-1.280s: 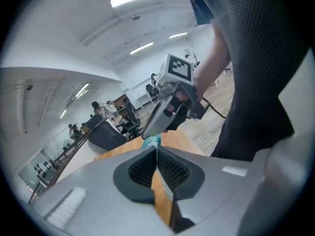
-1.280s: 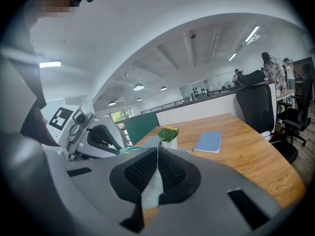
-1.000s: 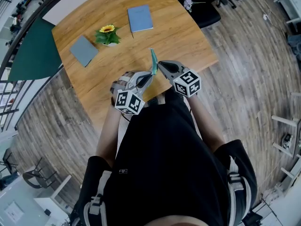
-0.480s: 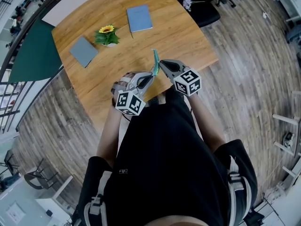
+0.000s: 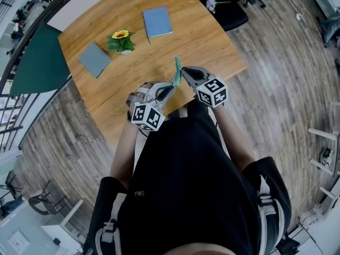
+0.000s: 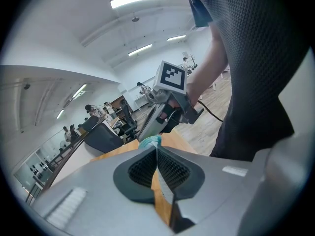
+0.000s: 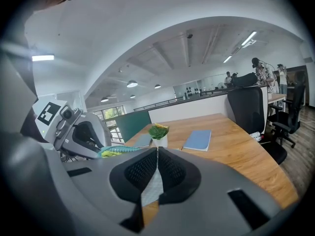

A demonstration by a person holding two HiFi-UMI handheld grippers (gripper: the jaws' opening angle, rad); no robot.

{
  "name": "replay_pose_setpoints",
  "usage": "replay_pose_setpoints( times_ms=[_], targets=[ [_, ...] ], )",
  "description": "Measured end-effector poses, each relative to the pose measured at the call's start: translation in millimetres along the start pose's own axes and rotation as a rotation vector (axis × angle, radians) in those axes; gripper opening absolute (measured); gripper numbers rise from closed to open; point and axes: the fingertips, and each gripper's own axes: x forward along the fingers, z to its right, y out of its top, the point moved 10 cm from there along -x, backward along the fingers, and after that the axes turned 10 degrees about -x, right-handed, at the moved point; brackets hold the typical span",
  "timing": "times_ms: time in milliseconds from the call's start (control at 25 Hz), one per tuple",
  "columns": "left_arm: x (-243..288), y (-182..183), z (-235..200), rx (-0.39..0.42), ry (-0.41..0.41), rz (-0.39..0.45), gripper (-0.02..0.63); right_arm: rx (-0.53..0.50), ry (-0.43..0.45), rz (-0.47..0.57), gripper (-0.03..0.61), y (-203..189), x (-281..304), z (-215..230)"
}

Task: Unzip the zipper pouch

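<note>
Both arms reach out over the near edge of the wooden table (image 5: 202, 41), tips tilted a bit down. The left gripper (image 5: 169, 87) and right gripper (image 5: 184, 71) both pinch the zipper pouch (image 5: 176, 76), held up between them.

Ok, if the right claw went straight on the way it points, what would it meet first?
Most likely the potted sunflower, dead ahead of the right claw in its own view. The claw tilts slightly down, so the wooden table might come first; depth is unclear.
</note>
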Motion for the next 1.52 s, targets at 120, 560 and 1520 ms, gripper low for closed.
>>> replay_pose_setpoints(
  times_ms=[120, 560, 1520],
  targets=[
    [-0.8, -0.8, -0.8, -0.003, -0.002, 0.003, 0.008, 0.002, -0.008, -0.003, 0.009, -0.1, 0.5, 3.0],
    [-4.3, -4.7, 0.9, -0.018, -0.002, 0.007, 0.008, 0.000, -0.019, -0.013, 0.009, -5.4, 5.1, 3.4],
    [-13.1, -6.3, 0.7, -0.013, -0.014, 0.001, 0.008, -0.016, -0.048, -0.045, 0.009, -7.3, 12.2, 9.6]
  ],
)
